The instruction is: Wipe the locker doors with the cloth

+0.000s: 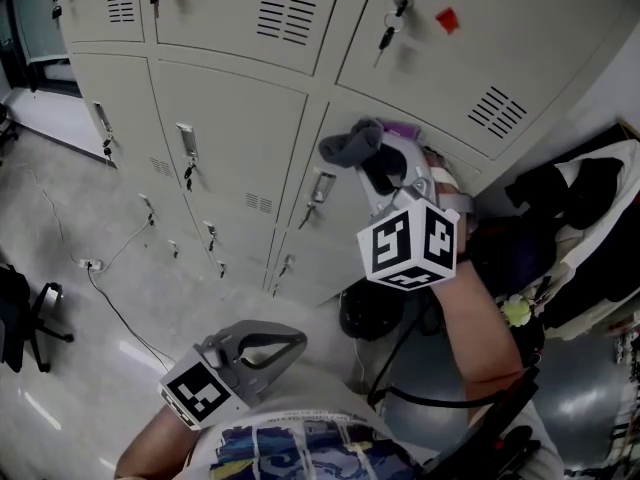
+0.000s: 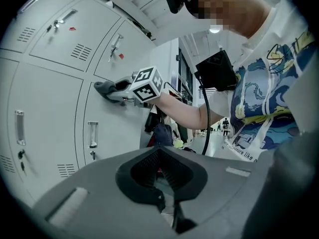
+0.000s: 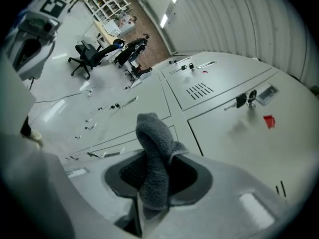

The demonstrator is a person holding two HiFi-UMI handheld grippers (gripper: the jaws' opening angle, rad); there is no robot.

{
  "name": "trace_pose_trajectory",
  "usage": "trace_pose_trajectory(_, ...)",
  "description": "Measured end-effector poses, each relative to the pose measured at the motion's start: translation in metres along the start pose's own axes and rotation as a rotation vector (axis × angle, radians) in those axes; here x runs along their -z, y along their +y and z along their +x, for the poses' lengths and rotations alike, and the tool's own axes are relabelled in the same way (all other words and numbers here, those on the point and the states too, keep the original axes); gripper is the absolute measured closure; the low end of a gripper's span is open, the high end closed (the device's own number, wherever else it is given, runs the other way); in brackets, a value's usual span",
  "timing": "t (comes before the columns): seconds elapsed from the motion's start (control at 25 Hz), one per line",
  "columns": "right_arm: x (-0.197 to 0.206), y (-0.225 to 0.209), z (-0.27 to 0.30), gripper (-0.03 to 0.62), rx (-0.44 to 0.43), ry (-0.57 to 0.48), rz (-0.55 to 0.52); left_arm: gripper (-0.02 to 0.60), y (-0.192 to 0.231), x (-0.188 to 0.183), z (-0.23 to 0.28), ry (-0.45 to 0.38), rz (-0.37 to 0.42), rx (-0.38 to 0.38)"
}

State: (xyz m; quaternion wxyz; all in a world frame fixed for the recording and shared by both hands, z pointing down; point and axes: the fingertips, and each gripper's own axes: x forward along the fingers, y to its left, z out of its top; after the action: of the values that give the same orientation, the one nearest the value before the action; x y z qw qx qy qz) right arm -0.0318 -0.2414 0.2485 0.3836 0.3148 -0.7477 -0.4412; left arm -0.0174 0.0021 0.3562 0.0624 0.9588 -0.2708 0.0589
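Right tongs (image 1: 388,168) clamped on cloth (image 1: 352,146). Cloth against top of one locker door (image 1: 335,230). Left tongs (image 1: 287,340) closed, empty, held low and idle. Wiping likely under way. No visible trace shows which doors are done, so remainder unclear.

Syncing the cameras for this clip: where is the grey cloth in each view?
Head view: cloth sits upper centre.
Left gripper view: small, upper left.
Right gripper view: bottom centre, large.
Shared landmark: red tag.
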Motion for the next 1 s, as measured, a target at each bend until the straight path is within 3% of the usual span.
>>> trace_pose_trajectory(0.4,0.007,0.035,0.025,0.482,-0.027,0.021,-0.021,0.578,0.002,0.004,-0.008,-0.005,-0.021,-0.036)
trace_pose_trajectory(1.0,0.042,0.136,0.059,0.484,-0.182,0.08,0.0,0.578,-0.001,0.011,-0.008,0.012,-0.042,-0.041)
